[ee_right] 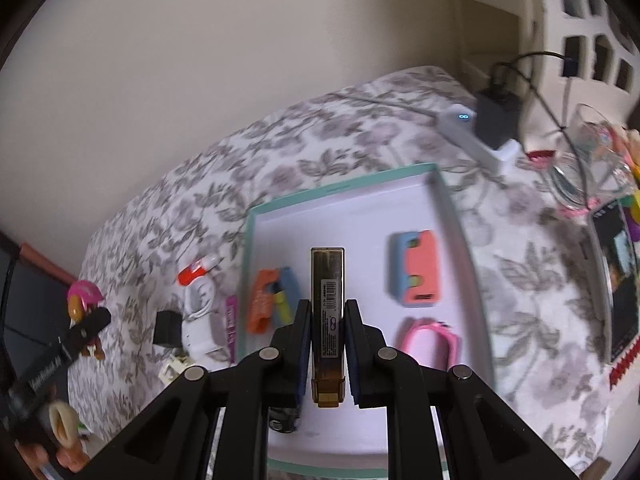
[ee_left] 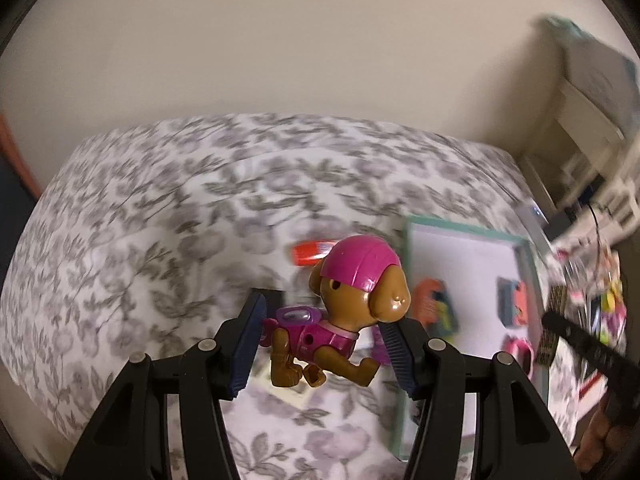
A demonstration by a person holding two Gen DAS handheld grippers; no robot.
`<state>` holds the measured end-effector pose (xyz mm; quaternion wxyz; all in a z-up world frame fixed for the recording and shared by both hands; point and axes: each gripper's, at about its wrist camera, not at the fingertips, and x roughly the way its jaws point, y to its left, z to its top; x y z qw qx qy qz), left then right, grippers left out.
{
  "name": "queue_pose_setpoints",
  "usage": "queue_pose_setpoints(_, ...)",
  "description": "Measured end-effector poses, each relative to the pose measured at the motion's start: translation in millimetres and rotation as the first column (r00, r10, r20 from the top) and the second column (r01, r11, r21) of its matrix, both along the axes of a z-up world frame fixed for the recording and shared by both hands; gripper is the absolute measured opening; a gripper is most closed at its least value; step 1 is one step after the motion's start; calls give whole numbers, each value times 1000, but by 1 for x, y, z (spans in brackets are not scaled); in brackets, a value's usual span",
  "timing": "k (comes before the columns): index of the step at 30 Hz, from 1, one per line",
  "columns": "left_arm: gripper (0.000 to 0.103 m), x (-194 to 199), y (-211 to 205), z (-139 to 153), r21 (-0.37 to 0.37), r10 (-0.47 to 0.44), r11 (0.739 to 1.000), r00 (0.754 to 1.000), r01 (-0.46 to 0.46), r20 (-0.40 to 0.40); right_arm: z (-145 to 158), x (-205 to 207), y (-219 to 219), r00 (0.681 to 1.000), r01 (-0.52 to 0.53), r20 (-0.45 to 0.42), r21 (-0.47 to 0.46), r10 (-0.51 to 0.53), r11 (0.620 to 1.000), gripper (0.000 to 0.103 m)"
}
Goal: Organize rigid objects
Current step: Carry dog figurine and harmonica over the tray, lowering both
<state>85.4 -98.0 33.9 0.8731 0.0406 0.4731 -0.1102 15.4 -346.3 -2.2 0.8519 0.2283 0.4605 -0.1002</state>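
My left gripper (ee_left: 324,312) is shut on a brown toy dog (ee_left: 352,300) with a pink helmet and holds it in the air over the floral bedspread (ee_left: 160,220). In the right wrist view the toy dog (ee_right: 82,300) and the left gripper (ee_right: 86,326) show at the far left. My right gripper (ee_right: 328,304) is shut on a dark gold stick with a barcode (ee_right: 328,280), above a white tray with a teal rim (ee_right: 340,188). An orange and blue item (ee_right: 272,300), a blue and coral case (ee_right: 416,272) and a pink strap (ee_right: 432,340) lie in the tray.
Left of the tray lie a red and white tube (ee_right: 196,270), a white charger with cable (ee_right: 200,304) and a black cube (ee_right: 168,326). A white power strip with a black adapter (ee_right: 484,132), a glass bowl (ee_right: 588,160) and white shelving (ee_right: 580,40) are at the right. A beige wall stands behind the bed.
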Motion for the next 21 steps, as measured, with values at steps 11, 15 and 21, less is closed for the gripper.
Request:
queue_pose_setpoints(11,59,-42,-92,-30,50,-256,965,965,259,-53,-25,-11,-22,993,30,-116,22,-27,999,16)
queue_pose_setpoints(15,59,-52,-111,-47,85,-300,948,951,306,-74,-40,-11,-24,985,30,-172,40,-23,999,17)
queue_pose_setpoints(21,59,-55,-124,-66,107,-321,937,941,332,-110,-51,-7,-22,981,5,-196,65,8,998,17)
